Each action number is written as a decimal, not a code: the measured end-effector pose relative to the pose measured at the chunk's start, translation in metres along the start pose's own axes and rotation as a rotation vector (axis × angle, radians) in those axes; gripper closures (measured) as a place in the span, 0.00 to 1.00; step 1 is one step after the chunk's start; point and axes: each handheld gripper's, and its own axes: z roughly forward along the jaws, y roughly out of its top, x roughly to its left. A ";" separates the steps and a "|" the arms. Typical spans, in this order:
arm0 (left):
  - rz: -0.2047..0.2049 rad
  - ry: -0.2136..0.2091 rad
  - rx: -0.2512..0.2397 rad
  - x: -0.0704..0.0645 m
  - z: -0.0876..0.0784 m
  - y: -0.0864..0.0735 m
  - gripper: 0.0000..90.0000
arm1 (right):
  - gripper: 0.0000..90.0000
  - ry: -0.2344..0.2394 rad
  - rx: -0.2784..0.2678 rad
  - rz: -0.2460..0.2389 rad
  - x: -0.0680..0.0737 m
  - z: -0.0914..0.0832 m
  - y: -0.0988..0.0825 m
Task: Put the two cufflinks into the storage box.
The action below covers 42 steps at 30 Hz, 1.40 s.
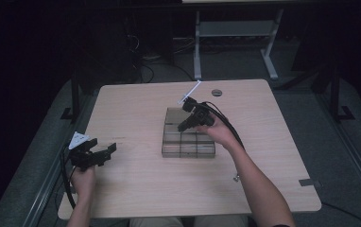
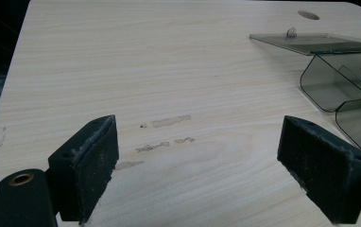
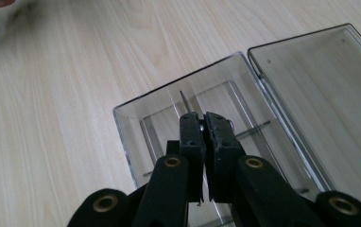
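Right gripper (image 3: pixel 202 124) over the clear compartment box (image 3: pixel 169 118), jaws pinching a thin screw (image 3: pixel 186 103); its head is hidden. Lid (image 3: pixel 320 90) lies open alongside. Left gripper (image 2: pixel 197 161) spread wide, empty, above the bare wooden table (image 2: pixel 169 71).

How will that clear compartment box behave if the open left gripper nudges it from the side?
The clear box looks like thin, stiff plastic, so it should be light and probably slides on the smooth table rather than tipping. Its lid lies open flat, which may swing or drag. The right gripper above it holds something thin and metallic, perhaps a screw.
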 end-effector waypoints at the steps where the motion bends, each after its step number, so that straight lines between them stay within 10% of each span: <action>1: 0.000 0.000 0.000 0.000 0.000 0.000 0.14 | 0.96 0.000 0.000 0.000 0.000 0.000 0.000; 42: -0.010 -0.002 -0.007 0.001 -0.001 0.000 0.14 | 0.95 0.034 0.100 0.076 -0.025 0.063 0.009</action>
